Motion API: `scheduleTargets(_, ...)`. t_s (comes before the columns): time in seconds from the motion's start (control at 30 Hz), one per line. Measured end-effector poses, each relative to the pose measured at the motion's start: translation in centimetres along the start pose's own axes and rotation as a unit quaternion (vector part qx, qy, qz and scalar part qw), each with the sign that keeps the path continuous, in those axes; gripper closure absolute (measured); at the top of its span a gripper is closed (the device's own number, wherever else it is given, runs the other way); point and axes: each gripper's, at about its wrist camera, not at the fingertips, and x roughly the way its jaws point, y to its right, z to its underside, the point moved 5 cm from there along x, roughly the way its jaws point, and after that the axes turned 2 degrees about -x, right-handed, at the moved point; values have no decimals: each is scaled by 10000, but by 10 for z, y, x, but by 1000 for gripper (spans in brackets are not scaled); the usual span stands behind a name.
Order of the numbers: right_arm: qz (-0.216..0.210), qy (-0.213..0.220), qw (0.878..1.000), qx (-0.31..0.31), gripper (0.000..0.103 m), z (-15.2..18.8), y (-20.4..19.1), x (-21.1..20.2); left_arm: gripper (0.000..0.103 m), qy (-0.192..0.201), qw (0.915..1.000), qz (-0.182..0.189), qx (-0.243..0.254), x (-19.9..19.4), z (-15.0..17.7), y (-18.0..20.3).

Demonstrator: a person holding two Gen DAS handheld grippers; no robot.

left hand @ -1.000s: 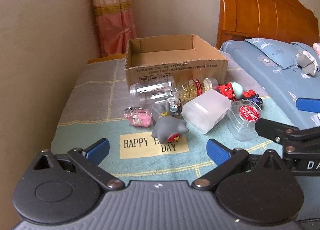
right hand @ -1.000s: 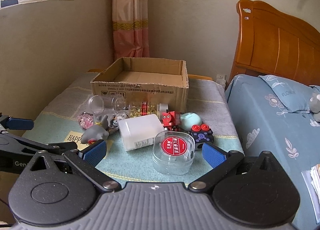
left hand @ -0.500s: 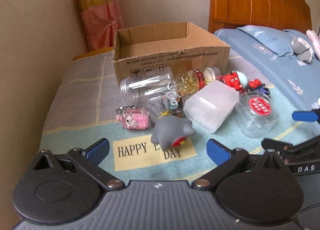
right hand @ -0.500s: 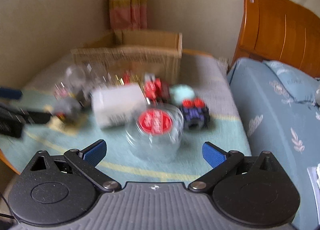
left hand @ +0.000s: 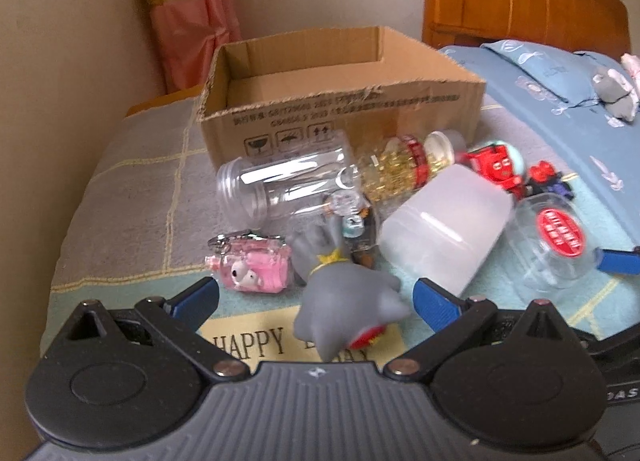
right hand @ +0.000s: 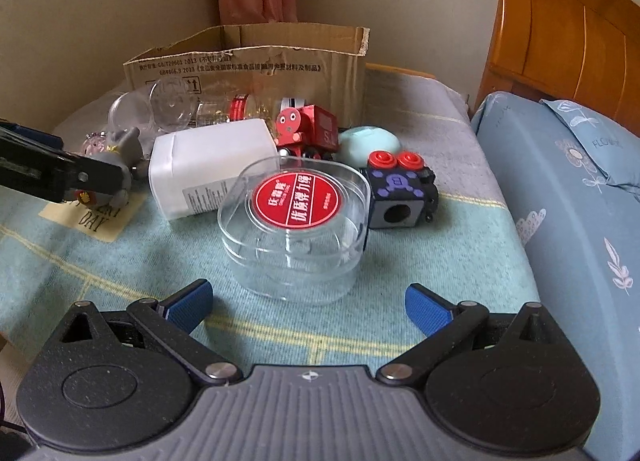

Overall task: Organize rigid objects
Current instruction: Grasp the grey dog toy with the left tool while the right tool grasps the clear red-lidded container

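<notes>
An open cardboard box (left hand: 344, 93) stands at the back of the table; it also shows in the right wrist view (right hand: 256, 65). In front of it lie a grey toy (left hand: 344, 297), a pink keychain (left hand: 256, 269), a clear jar (left hand: 288, 181), a bottle of yellow capsules (left hand: 404, 165), a white container (left hand: 444, 225) and a clear tub with a red label (right hand: 296, 221). My left gripper (left hand: 316, 301) is open, its fingers either side of the grey toy. My right gripper (right hand: 306, 305) is open just short of the clear tub.
A red toy robot (right hand: 308, 129), a mint oval case (right hand: 368, 145) and a black cube with red buttons (right hand: 400, 189) lie behind the tub. A bed with a blue sheet (right hand: 580, 197) and a wooden headboard (right hand: 568, 33) borders the table's right side. A wall runs on the left.
Both grippers have moved forward and down toward the objects. The left now brackets the grey toy; the right has closed in on the clear tub. Both stay open.
</notes>
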Motion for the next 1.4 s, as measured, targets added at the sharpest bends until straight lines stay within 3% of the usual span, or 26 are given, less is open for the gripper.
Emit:
scheduleTargets(0.3, 49, 119, 9999, 38, 0, 0, 1, 2, 1, -96, 9998, -73, 164, -12, 18, -25)
scheduleTargets(0.53, 71, 148, 9999, 55, 0, 0, 0, 2, 2, -186, 9993, 330, 53, -5, 23, -29)
scheduleTargets(0.77, 46, 134, 9999, 68, 0, -2, 0, 3, 22, -139, 9971, 739, 71, 3, 13, -15)
scheduleTargets(1.03, -71, 298, 9994, 134, 4, -21, -4, 6, 41, -170, 9962, 843, -92, 11, 10, -16)
scheduleTargets(1.17, 41, 233, 9997, 104, 21, -28, -7, 10, 43, -194, 9954, 933, -93, 8, 12, -18)
scheduleTargets(1.4, -11, 116, 9999, -12, 21, -25, -10, 3, 43, -382, 9932, 1074, 236, -8, 28, -21)
